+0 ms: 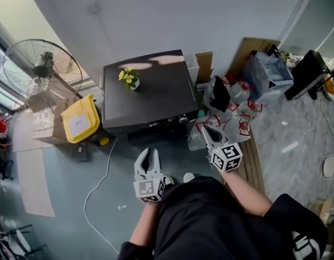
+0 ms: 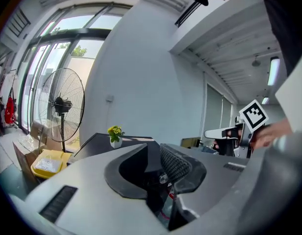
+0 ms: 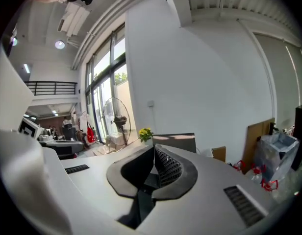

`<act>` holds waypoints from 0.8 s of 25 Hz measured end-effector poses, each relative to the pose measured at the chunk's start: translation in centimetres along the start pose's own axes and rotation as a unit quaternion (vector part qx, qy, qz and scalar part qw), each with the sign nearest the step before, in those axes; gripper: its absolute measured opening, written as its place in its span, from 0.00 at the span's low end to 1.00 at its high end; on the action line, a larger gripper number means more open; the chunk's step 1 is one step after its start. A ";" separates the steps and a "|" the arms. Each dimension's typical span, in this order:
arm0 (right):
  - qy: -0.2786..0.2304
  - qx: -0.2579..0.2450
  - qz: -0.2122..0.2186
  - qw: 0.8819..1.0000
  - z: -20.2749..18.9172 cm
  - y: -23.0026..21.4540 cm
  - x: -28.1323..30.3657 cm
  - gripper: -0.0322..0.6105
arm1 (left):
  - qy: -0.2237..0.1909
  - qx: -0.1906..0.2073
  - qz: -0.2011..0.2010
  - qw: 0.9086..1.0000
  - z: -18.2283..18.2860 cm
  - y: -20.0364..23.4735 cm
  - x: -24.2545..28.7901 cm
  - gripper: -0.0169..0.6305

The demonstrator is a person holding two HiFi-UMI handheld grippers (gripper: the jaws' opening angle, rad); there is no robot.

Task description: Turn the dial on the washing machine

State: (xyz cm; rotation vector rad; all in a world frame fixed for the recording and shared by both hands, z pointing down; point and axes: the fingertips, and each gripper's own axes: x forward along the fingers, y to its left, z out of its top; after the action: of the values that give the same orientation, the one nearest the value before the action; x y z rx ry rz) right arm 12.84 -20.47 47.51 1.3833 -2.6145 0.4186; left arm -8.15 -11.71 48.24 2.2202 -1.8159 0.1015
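The left gripper (image 1: 149, 155), jaws slightly apart and empty, points at the washing machine (image 1: 145, 88). Its dial, too small to pick out, presumably sits on the front panel (image 1: 156, 125) straight ahead. The right gripper (image 1: 206, 131), jaws together, looks nearer.

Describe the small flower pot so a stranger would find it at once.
Find the big dark flat-topped washing machine against the pale wall. Near its top's back left corner stands a small white pot of yellow flowers. It alone sits on that top; the yellow plastic bin nearby is on the floor.
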 end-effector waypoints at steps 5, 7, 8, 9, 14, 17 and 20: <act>-0.007 -0.030 -0.016 0.999 0.7 -0.1 -0.6 0.06 | -0.022 0.025 -0.006 0.999 1.7 0.3 0.7 0.05; -0.012 -0.045 -0.013 0.999 1.0 0.2 -0.6 0.06 | -0.030 0.030 -0.004 0.999 2.3 0.7 1.0 0.04; -0.014 -0.050 -0.012 0.999 1.2 0.3 -0.6 0.05 | -0.032 0.031 -0.005 0.999 2.5 0.9 1.1 0.04; -0.017 -0.054 -0.011 0.998 1.3 0.3 -0.6 0.05 | -0.033 0.032 -0.007 0.999 2.6 1.0 1.3 0.04; -0.021 -0.076 -0.010 0.997 2.0 -0.1 -0.2 0.05 | -0.029 0.056 -0.012 0.998 2.9 1.8 1.4 0.04; -0.025 -0.066 -0.003 0.998 2.1 0.0 0.2 0.05 | -0.026 0.059 -0.008 0.998 3.0 2.5 1.3 0.04; -0.026 -0.047 0.004 0.999 1.9 0.4 0.5 0.05 | -0.022 0.050 -0.003 0.998 2.8 3.2 1.0 0.04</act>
State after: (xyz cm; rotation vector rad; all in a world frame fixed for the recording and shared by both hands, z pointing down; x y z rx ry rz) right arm 12.24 -21.27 45.82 1.3710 -2.6450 0.2602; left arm -11.32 -13.98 46.26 2.3138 -1.8646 0.1479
